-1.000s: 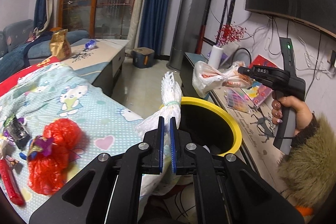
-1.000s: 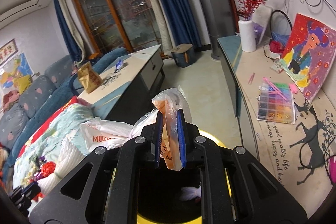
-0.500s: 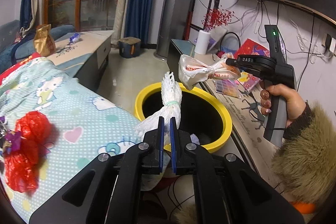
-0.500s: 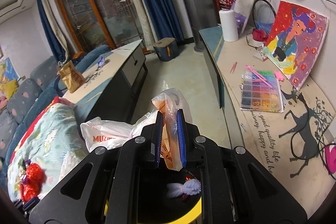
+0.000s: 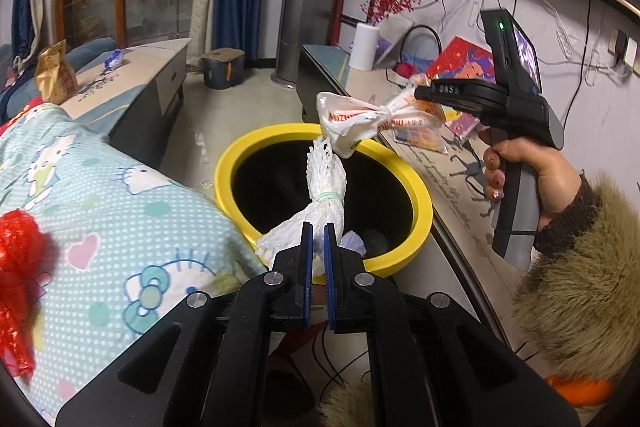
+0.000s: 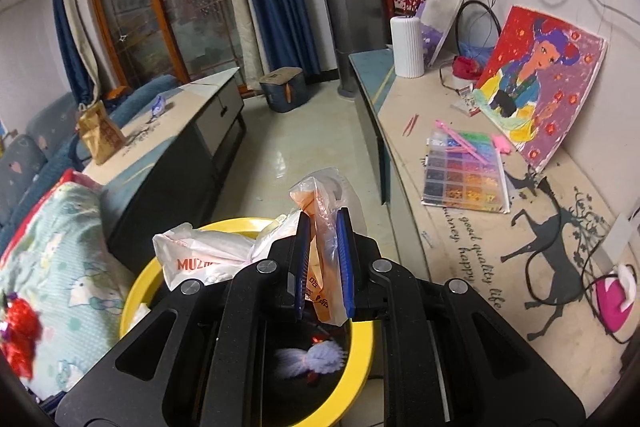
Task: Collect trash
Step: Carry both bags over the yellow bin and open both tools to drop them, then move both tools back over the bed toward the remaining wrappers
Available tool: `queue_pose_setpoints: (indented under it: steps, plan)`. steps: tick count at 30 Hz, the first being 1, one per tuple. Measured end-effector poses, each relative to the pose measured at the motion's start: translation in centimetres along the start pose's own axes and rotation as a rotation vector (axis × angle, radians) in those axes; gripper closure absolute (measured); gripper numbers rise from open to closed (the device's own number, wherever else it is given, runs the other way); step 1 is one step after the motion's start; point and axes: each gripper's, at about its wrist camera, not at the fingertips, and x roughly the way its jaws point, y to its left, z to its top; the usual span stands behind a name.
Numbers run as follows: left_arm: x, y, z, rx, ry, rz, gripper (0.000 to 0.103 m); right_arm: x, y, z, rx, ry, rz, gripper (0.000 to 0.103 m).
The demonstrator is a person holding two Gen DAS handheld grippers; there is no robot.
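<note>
Two gripper-held bags above bin

At lower centre, a bin with a yellow rim and black interior; above it, white mesh netting tied with a pale green band, and a white plastic bag printed with orange lettering. At left, a pale blue blanket with white dots, cartoon cats and pink hearts, bearing red netting. At upper right of the right wrist view, a red and purple painting above a tray of multicoloured beads.
</note>
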Motion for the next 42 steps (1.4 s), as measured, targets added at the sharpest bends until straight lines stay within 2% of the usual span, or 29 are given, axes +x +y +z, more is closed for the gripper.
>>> queue_pose_setpoints:
  steps: [4, 8, 10, 12, 13, 14, 16, 19, 22, 26, 37, 39, 42]
  plan:
    - [1.4, -0.6, -0.1, 0.025, 0.028, -0.012, 0.097, 0.2, 0.4, -0.3, -0.029, -0.011, -0.028, 0.093]
    - [2.6, -1.1, 0.0, 0.042, 0.049, -0.024, 0.097, 0.7, 0.7, -0.7, -0.031, 0.003, -0.020, 0.091]
    - [3.1, -1.2, 0.2, 0.043, 0.050, -0.030, 0.097, 0.8, 1.1, -0.8, -0.029, 0.016, 0.020, 0.084]
    - [3.4, -0.9, 0.8, 0.035, 0.019, -0.043, 0.095, 0.6, 1.8, -0.9, -0.040, 0.023, 0.075, 0.066]
    - [3.5, -0.7, 1.1, 0.026, 0.000, -0.041, 0.085, 0.4, 2.1, -0.9, -0.039, 0.018, 0.092, 0.063]
    - [3.5, 0.0, 1.5, 0.001, -0.022, -0.036, 0.057, 0.1, 2.4, -0.9, -0.039, 0.009, 0.108, 0.062]
    - [3.6, 0.9, 2.1, -0.049, -0.045, -0.038, 0.028, -0.2, 2.9, -0.7, -0.045, 0.008, 0.123, 0.059]
    - [3.2, 1.8, 2.5, -0.085, -0.077, -0.026, 0.027, -0.5, 3.2, -0.6, -0.039, 0.009, 0.138, 0.054]
    - [2.5, 2.6, 2.7, -0.114, -0.097, -0.013, 0.016, -0.5, 3.7, -0.7, -0.048, 0.015, 0.149, 0.051]
    - [1.7, 3.3, 2.5, -0.149, -0.108, 0.009, 0.011, -0.6, 4.1, -0.9, -0.045, 0.024, 0.174, 0.046]
    - [-1.1, 4.9, 2.2, -0.190, -0.152, 0.071, 0.008, -1.9, 5.6, -0.8, -0.070, 0.019, 0.230, 0.042]
    - [-1.7, 5.2, 2.0, -0.196, -0.159, 0.084, 0.008, -2.2, 6.0, -0.9, -0.076, 0.020, 0.243, 0.038]
    - [-2.7, 5.5, 1.8, -0.198, -0.168, 0.116, 0.008, -2.7, 6.6, -0.9, -0.089, 0.016, 0.263, 0.037]
